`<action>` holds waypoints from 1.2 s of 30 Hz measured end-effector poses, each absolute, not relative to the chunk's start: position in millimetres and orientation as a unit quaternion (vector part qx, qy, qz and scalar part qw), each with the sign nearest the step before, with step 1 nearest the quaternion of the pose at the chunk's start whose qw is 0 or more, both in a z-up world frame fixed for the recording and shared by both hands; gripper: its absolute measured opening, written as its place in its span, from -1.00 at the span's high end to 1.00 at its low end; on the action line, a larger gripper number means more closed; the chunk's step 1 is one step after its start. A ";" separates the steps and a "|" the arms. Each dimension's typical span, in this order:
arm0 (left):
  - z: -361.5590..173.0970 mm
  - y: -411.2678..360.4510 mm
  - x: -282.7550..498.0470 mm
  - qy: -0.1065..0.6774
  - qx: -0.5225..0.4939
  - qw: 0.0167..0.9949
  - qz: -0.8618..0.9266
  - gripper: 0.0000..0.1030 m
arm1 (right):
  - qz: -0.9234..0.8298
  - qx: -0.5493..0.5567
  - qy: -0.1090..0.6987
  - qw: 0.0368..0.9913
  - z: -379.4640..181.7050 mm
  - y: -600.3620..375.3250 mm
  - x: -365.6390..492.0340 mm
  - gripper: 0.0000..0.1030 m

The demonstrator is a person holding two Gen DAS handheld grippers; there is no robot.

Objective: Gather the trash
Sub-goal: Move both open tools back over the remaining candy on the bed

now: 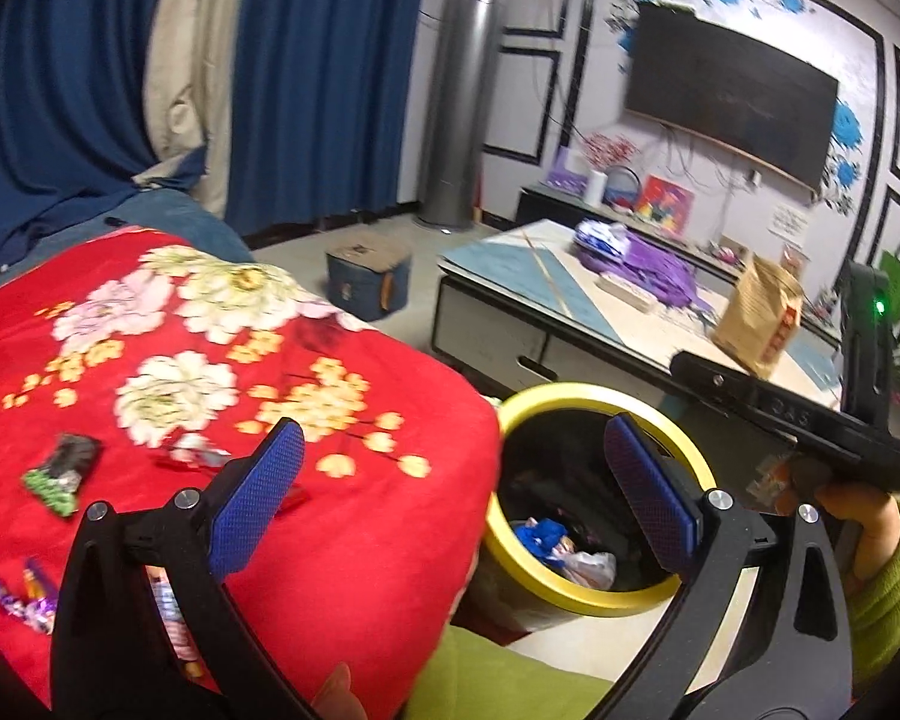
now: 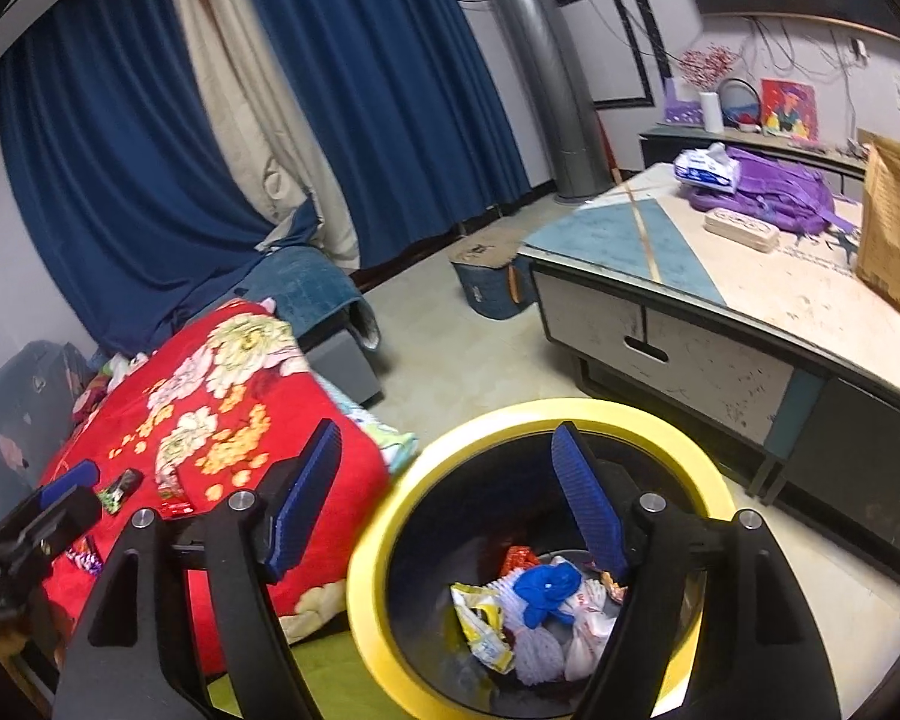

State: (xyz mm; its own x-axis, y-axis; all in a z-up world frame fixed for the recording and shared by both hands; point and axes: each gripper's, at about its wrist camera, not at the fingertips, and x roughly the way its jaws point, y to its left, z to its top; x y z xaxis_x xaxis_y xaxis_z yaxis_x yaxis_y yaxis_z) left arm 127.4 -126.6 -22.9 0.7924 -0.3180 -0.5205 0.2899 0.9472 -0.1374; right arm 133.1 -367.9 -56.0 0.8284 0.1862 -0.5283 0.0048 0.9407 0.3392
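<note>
Left gripper (image 1: 453, 489) at lower centre spread and empty, right gripper (image 2: 447, 495) likewise over the bin (image 2: 384, 516); wrappers (image 1: 63, 471) lie left on the red blanket (image 1: 360, 540), so swing back low, straddle one flat, then pinch firmly.

black claws (image 1: 450, 498), blue pads, green sleeve (image 1: 888, 588).

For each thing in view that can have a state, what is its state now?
Left gripper: jaws open, nothing between them.
Right gripper: jaws open, empty, over the bin.
Trash bin: no lid, partly filled with wrappers.
Green-black wrapper: lying on the red blanket, not collected.
TV: screen dark.
Blue curtains: drawn.
</note>
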 end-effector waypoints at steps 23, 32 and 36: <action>7.2 -24.6 91.0 0.220 -0.053 0.974 -0.014 -0.79 | 0.198 0.072 0.279 0.937 -15.1 -226.0 136.2 -0.48; 9.6 16.5 77.2 0.217 -0.079 0.972 0.034 -0.79 | 0.249 0.039 0.281 0.926 -13.5 -178.8 134.3 -0.49; 9.9 31.0 73.6 0.220 -0.088 0.970 0.052 -0.79 | 0.269 0.022 0.280 0.921 -12.9 -158.7 133.6 -0.50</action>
